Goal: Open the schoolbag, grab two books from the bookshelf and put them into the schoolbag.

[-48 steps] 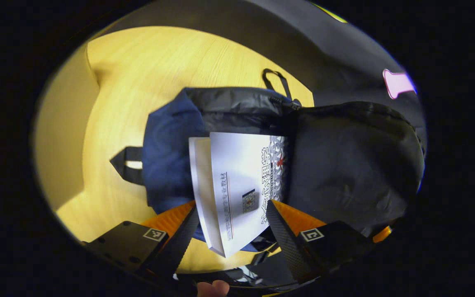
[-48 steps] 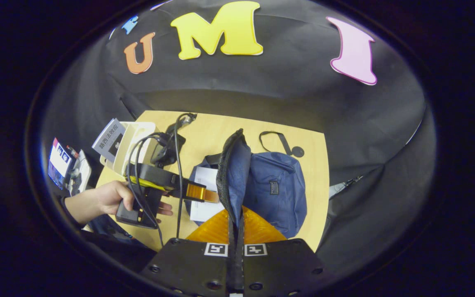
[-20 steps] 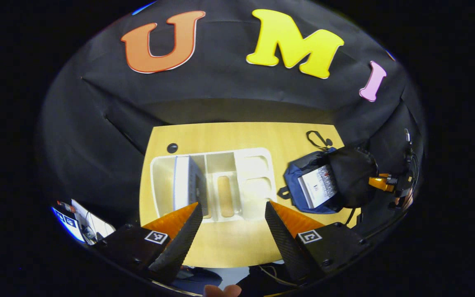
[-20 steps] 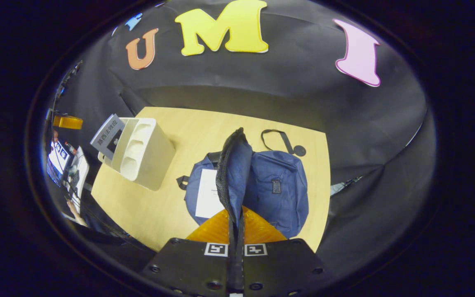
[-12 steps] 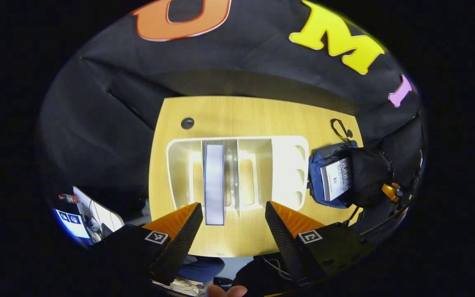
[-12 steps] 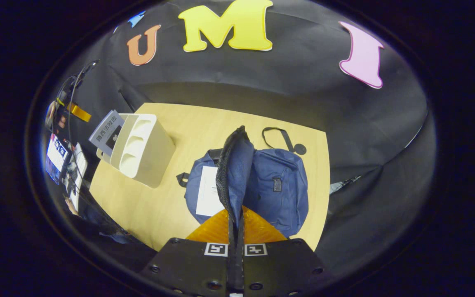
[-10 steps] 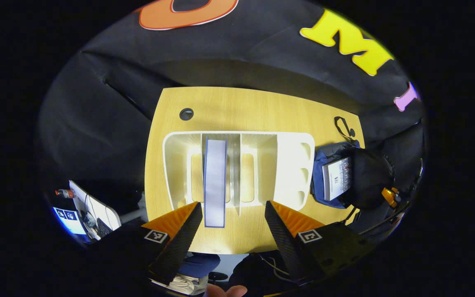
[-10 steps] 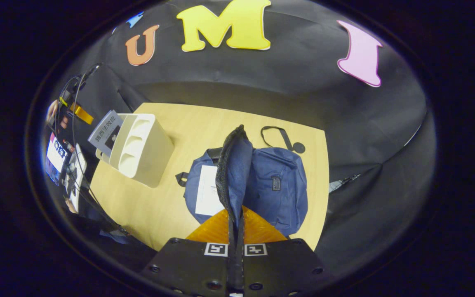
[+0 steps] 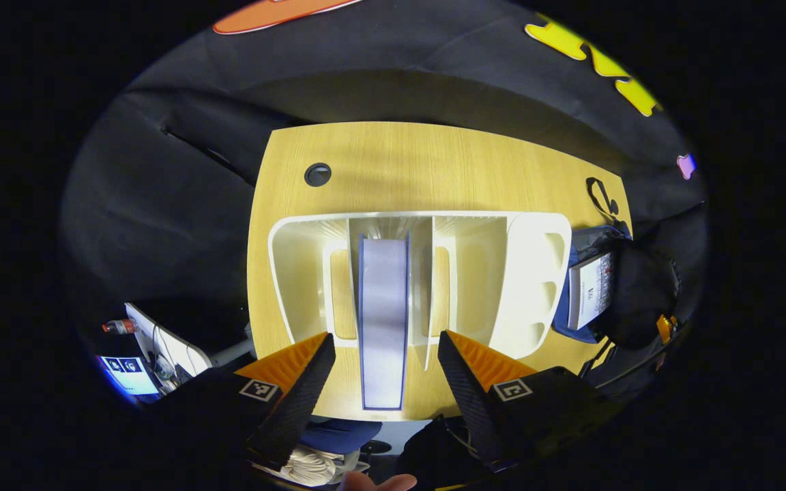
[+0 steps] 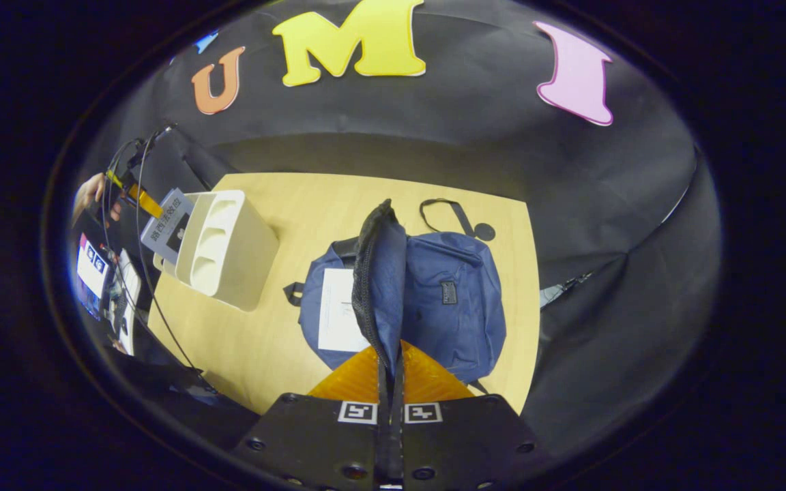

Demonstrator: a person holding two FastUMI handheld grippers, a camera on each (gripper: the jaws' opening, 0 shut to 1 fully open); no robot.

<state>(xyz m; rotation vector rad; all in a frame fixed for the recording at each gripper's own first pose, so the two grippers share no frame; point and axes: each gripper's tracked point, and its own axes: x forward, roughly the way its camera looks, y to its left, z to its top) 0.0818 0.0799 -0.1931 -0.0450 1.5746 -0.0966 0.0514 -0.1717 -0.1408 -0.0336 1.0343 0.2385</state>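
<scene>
The left tongs [image 9: 383,368] have been swung away from the schoolbag [image 10: 461,300] and brought over the bookshelf [image 9: 529,273], which stands on the counter [image 9: 406,164]. They are held wide open, with the spine of the second book [image 9: 383,320] lined up between the fingers but not yet touched. That book stands upright in a middle slot of the shelf.

The first book [image 10: 337,310] has been left lying in the open mouth of the bag, so half of the packing appears to be done. The right tongs [image 10: 389,382] are clamped shut on the bag's flap [image 10: 379,286], which is kept lifted so the opening stays clear.

How far the left fingers stand short of the spine cannot be judged well through the fisheye. The next step is judged to be a short advance and a closing on the spine.
</scene>
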